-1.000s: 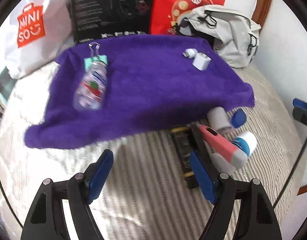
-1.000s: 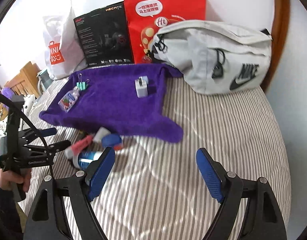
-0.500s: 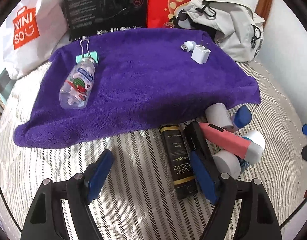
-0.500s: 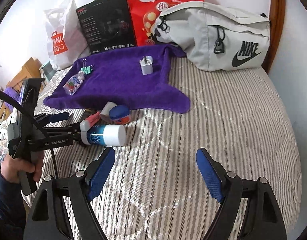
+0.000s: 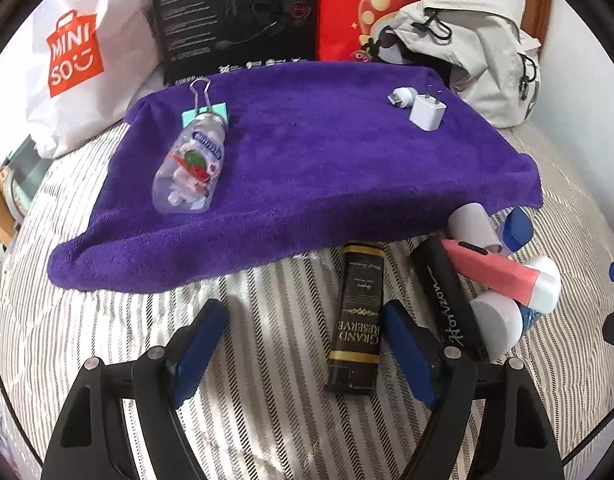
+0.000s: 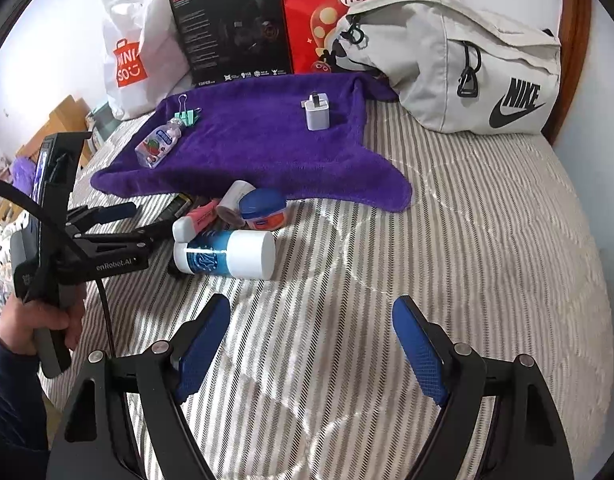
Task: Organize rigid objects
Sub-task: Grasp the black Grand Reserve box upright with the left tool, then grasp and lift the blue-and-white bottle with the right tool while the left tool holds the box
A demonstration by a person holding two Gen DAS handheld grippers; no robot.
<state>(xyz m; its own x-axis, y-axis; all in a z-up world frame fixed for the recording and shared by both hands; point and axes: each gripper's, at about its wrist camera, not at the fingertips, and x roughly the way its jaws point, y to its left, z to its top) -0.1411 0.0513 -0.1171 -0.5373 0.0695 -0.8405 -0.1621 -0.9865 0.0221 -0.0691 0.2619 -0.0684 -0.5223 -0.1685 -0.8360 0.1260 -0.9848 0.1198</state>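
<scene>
1. Left wrist view: the left gripper (image 5: 303, 344) hangs low over the striped bedcover (image 5: 267, 400), jaws wide apart and holding nothing. A black "Grand Reserve" box (image 5: 358, 312) lies just ahead, right of the claw's centre, its long axis running away from the camera toward the purple towel (image 5: 327, 168). Its near end sits just beside the right finger's blue pad (image 5: 407, 354). A black "Horizon" case (image 5: 447, 300) lies parallel, further right. On the towel rest a small clear bottle (image 5: 191, 168), a teal binder clip (image 5: 205, 108) and a white charger plug (image 5: 427, 114).

2. Right wrist view: the right gripper (image 6: 313, 350) is spread open and empty over bare bedcover. The loose pile, fronted by a blue-and-white bottle (image 6: 227, 256), lies ahead and to its left, beside the other claw. The left gripper looks far nearer the box and likeliest to take it.
</scene>
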